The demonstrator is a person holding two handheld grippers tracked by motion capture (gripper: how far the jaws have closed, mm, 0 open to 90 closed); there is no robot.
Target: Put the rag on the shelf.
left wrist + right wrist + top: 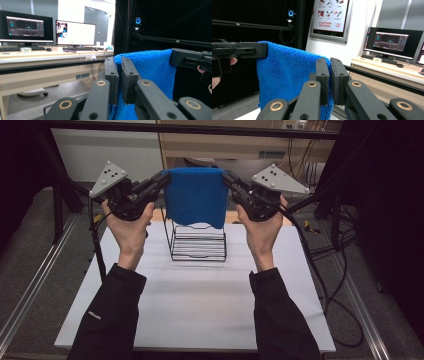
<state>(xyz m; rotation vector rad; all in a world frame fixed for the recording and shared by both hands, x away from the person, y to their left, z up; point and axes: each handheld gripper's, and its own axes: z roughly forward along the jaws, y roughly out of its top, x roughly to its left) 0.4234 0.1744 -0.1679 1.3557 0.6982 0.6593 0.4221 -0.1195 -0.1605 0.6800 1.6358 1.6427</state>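
A blue towel (196, 195) hangs spread out between my two grippers, held up by its top corners above a black wire rack (198, 242). My left gripper (165, 177) is shut on the towel's top left corner. My right gripper (226, 176) is shut on the top right corner. In the left gripper view the jaws pinch the towel (152, 70) at its edge, and my left gripper (119, 75) faces the other gripper's jaw at far right. In the right gripper view my right gripper (330, 77) clamps the towel (287, 77) the same way. The towel's lower edge hangs just over the rack's top.
The rack stands at the back middle of a white table (200, 305). Black frame bars (200, 130) cross overhead and at both sides. Cables (330, 270) trail off the table's right edge. A desk with monitors (50, 30) lies beyond.
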